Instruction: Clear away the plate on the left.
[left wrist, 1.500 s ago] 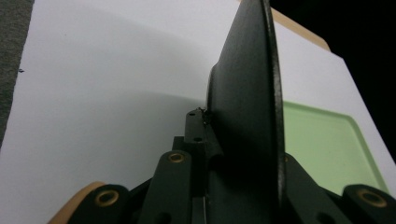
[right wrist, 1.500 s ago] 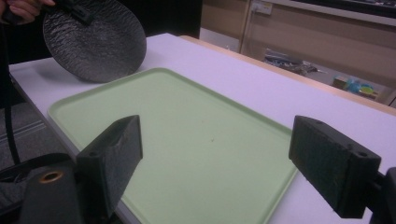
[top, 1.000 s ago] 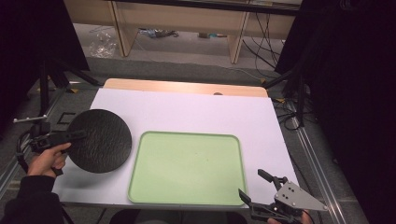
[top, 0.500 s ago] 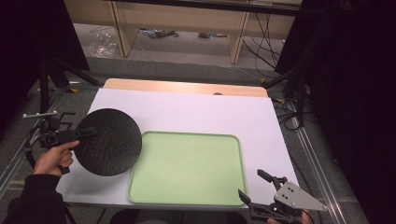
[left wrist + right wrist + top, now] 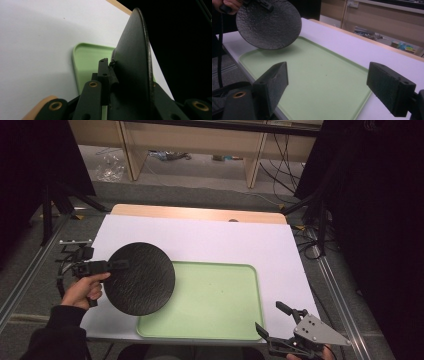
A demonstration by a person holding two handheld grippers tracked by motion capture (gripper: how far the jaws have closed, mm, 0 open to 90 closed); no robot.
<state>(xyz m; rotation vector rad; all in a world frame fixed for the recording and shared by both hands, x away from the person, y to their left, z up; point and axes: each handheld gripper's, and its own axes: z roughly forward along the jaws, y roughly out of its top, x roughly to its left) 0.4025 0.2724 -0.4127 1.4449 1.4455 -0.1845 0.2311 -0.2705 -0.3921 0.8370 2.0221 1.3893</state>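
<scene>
We hold the round, rough-textured black plate (image 5: pixel 139 278) by its rim in our left gripper (image 5: pixel 119 265), raised at centre left over the flat green plastic tray (image 5: pixel 215 300)'s left edge. Our right gripper (image 5: pixel 276 319) waits agape, lower right. Next, we judge: lower it onto the tray.

The black plate (image 5: pixel 139 278) hides the green tray's (image 5: pixel 210 305) corner nearest the left tool (image 5: pixel 112 266). The right tool (image 5: pixel 272 320) is cut off at the high view's bottom edge.
</scene>
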